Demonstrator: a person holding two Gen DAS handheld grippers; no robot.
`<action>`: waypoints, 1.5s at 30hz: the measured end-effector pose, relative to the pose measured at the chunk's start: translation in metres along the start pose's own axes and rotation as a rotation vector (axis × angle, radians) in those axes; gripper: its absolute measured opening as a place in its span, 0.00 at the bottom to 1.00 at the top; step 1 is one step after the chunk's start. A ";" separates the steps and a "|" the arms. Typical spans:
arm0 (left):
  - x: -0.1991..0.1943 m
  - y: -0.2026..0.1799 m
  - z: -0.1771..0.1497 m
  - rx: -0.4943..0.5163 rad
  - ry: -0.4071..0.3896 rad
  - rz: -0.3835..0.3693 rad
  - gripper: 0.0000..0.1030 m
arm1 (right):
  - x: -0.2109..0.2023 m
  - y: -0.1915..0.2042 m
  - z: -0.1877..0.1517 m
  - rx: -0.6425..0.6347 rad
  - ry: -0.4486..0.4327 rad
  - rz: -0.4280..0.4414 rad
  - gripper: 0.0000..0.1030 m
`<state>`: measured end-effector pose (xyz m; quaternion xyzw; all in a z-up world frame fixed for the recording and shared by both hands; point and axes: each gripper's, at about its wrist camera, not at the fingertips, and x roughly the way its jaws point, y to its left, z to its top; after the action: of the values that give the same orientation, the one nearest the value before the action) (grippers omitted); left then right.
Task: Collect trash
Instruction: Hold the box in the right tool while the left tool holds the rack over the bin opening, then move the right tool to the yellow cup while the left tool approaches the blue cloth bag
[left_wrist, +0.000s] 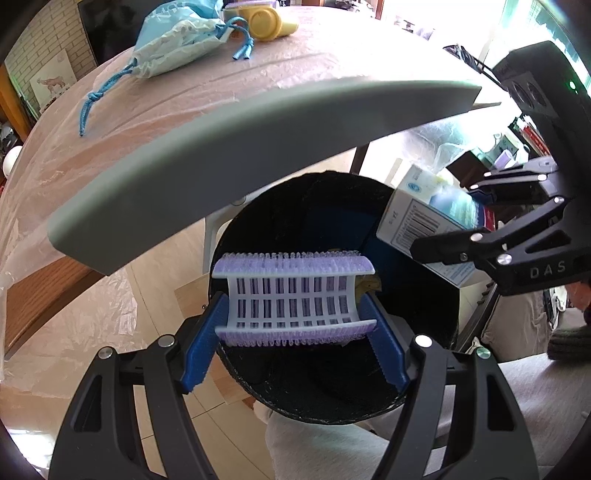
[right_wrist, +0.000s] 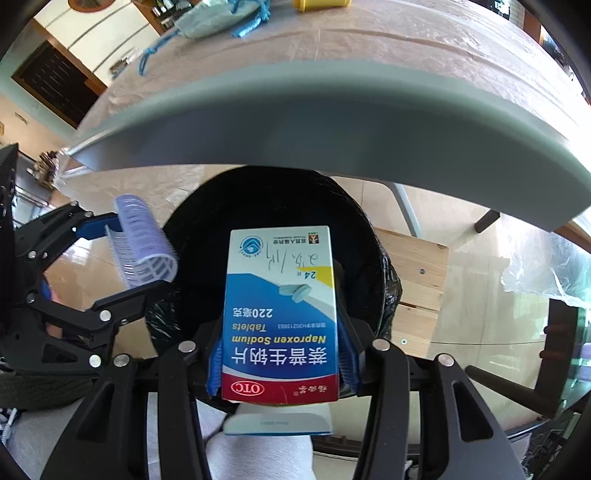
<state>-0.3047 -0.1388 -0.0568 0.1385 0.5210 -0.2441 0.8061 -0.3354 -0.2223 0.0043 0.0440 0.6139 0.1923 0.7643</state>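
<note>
Trash for collection sits in both tools, poised over the black-lined bin (left_wrist: 332, 387) beneath the table edge. Nearest the left camera, the left gripper (left_wrist: 295, 328) has a purple-and-white hair roller (left_wrist: 295, 295) lying crosswise between its blue fingers (left_wrist: 205, 343); the left pad seems to touch the roller's end, while a slim gap shows at the right end, so whether it is clenched or let go cannot be told. Nearest the right camera, the right gripper (right_wrist: 282, 354) has a blue-and-white medicine box (right_wrist: 282, 314) standing between its blue pads (right_wrist: 215, 369), which flank the box's lower sides closely; whether they press on it cannot be told either. Each tool appears in the other's view, held side by side above the bin's dark mouth. Pale trouser legs (right_wrist: 258, 458) of the person show below the bin. Beyond it runs the thick grey table edge (left_wrist: 221, 177), with a plastic sheet (left_wrist: 110, 147) spread over the tabletop. Farthest away on the table lie a light blue drawstring bag (left_wrist: 177, 40) and a yellow container (left_wrist: 269, 22), well apart from both grippers.
</note>
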 end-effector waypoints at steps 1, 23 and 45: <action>-0.001 0.000 0.001 -0.004 -0.003 -0.002 0.84 | -0.003 -0.002 -0.001 0.012 -0.008 0.005 0.66; -0.132 0.076 0.128 -0.187 -0.436 0.092 0.99 | -0.183 -0.008 0.078 -0.030 -0.668 -0.030 0.96; 0.001 0.133 0.210 -0.223 -0.123 -0.049 0.99 | -0.045 -0.008 0.164 -0.074 -0.300 -0.058 0.83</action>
<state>-0.0707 -0.1274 0.0266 0.0200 0.4976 -0.2124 0.8408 -0.1846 -0.2177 0.0834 0.0264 0.4864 0.1840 0.8538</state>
